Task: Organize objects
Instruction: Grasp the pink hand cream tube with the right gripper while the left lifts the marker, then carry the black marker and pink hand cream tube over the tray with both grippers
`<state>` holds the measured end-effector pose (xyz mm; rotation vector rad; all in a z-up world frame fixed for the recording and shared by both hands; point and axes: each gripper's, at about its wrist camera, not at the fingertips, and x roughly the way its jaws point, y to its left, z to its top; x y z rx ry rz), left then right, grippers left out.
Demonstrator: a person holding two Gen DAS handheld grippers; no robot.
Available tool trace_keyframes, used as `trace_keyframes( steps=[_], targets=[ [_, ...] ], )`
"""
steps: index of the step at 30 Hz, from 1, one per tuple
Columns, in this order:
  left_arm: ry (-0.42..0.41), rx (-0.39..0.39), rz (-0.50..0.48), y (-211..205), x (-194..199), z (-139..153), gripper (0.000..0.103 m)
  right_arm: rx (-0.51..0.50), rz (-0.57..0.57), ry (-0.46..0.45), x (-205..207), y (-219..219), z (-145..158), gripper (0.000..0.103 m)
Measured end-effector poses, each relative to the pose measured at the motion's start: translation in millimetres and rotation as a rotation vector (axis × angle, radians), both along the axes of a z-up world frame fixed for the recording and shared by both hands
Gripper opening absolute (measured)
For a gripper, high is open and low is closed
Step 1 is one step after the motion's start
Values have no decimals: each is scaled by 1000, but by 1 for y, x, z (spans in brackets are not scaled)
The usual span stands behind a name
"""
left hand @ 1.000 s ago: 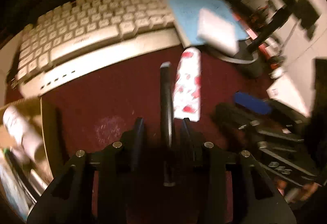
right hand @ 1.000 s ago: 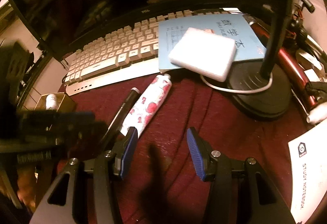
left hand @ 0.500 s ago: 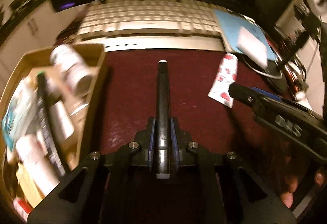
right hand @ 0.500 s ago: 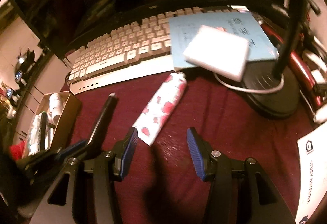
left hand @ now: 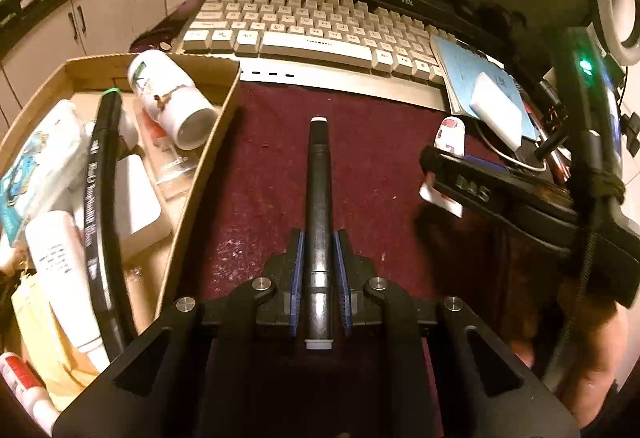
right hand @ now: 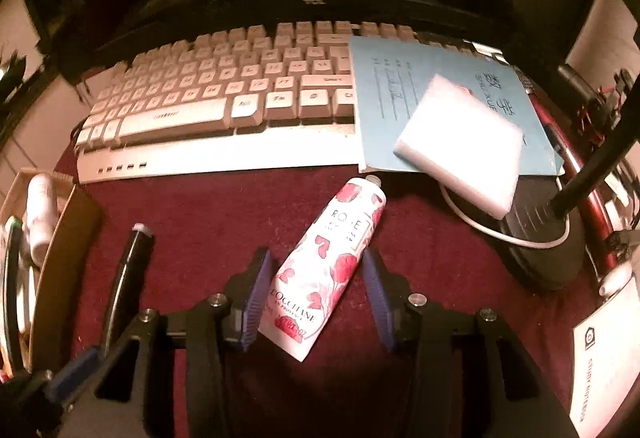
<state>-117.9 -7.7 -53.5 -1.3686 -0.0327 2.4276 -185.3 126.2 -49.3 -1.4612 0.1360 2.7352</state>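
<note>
My left gripper (left hand: pixel 319 242) is shut on a black pen (left hand: pixel 319 190) that points forward over the dark red mat, right of a cardboard box (left hand: pixel 208 154). The pen also shows in the right wrist view (right hand: pixel 128 270). My right gripper (right hand: pixel 316 270) is open, its blue-padded jaws on either side of a white hand cream tube with red roses (right hand: pixel 328 266) lying on the mat. I cannot tell whether the pads touch the tube. The tube's cap end shows in the left wrist view (left hand: pixel 450 132).
The box holds a white bottle (left hand: pixel 168 98), a black marker (left hand: pixel 100 198), white tubes and packets. A white keyboard (right hand: pixel 224 106) lies behind the mat. A blue notebook (right hand: pixel 400 86) with a white charger (right hand: pixel 460 142) sits at right, by a black lamp base (right hand: pixel 536 238).
The left gripper has carried the pen left, beside the box. The right gripper has moved forward so the rose tube now lies between its open jaws.
</note>
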Motion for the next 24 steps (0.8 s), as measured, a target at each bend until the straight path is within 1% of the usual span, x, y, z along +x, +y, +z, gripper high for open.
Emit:
trace_keyframes(
  steps=[3,5,6,10,11,12,15,16,17,20,22,23,24],
  targets=[
    [1,16,16,-3,6,2,14,-15,43,0,12,1,1,39],
    [18,31,23,-4,13,7,14,-55,98,-3,26,1,1,36],
    [31,42,23,-5,17,11,14,-98,134,-2,34,2,2,34],
    [55,61,47,-13,29,22,14,-147,221,-2,63,-5,1,33],
    [55,69,49,-17,32,24,14,-163,236,-1,68,-5,1,30],
    [56,72,52,-20,34,25,15,-194,253,14,74,-5,3,18],
    [47,89,90,-34,39,31,14,-227,266,1,78,-8,10,15],
    [46,91,92,-37,40,32,14,-193,254,-10,77,-10,8,13],
    [49,84,99,-38,42,33,14,-194,260,-10,75,-10,7,12],
    [53,81,112,-44,47,35,14,-234,269,-12,78,-10,12,14],
    [60,76,119,-46,51,36,14,-243,273,-1,80,-11,15,16],
    [61,76,121,-47,52,37,14,-241,283,-1,79,-13,15,25],
    [61,79,125,-48,54,37,14,-224,292,-2,76,-18,15,40]
  ],
)
